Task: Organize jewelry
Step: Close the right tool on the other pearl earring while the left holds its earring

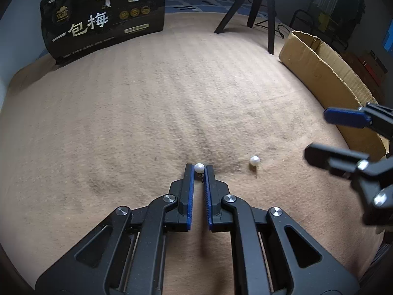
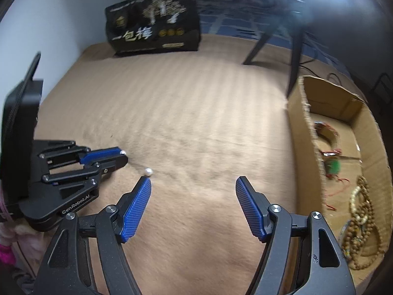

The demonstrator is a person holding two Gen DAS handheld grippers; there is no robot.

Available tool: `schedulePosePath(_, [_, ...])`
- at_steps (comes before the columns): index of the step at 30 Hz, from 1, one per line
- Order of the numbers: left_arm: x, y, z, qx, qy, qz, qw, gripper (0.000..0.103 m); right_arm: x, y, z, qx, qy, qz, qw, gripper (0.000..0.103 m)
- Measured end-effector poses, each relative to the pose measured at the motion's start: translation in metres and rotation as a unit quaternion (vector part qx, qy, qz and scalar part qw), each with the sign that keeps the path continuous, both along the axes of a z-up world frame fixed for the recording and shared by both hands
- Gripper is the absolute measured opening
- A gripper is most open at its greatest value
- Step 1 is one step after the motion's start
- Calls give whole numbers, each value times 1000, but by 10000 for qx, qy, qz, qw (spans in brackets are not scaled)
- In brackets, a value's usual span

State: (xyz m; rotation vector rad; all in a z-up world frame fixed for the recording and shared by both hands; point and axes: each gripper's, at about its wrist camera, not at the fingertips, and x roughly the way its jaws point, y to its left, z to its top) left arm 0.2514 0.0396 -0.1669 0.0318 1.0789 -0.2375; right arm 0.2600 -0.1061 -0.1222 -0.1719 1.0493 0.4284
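My left gripper (image 1: 199, 168) is low on the tan blanket, its jaws shut on a white pearl earring (image 1: 199, 167) at the fingertips. A second pearl earring (image 1: 255, 160) lies on the blanket just to its right; it also shows in the right wrist view (image 2: 148, 171). My right gripper (image 2: 193, 181) is open and empty, hovering above the blanket, its left fingertip close to the loose pearl. It shows at the right edge of the left wrist view (image 1: 319, 135). The left gripper shows in the right wrist view (image 2: 122, 156).
A cardboard box (image 2: 304, 132) at the right holds bead bracelets (image 2: 363, 223) and other jewelry. A black printed bag (image 1: 103, 22) stands at the back. Black tripod legs (image 1: 270, 22) stand behind the box. The tan blanket (image 1: 147, 113) covers the surface.
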Motion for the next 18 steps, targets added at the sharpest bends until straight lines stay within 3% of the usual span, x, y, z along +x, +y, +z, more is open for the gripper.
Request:
schedulePosePath(1, [0,1,0,-1,-4,3,10000,8,0,3,-3,-35,-4,52,10000,58])
schedulePosePath(3, [-1,3,0,2,-16,6,10000,8,0,11,-8,-114,-35,150,9998,54])
schedulePosePath(11, [-3,12,-1,-23,-46,20,10000,8,-4,37,-23,-486,-269,556,9969,46])
schedulePosePath(18, [-3,16,-2,-68,-63,0,10000,8,-4,47,-31,-479,-248,686,9962,40])
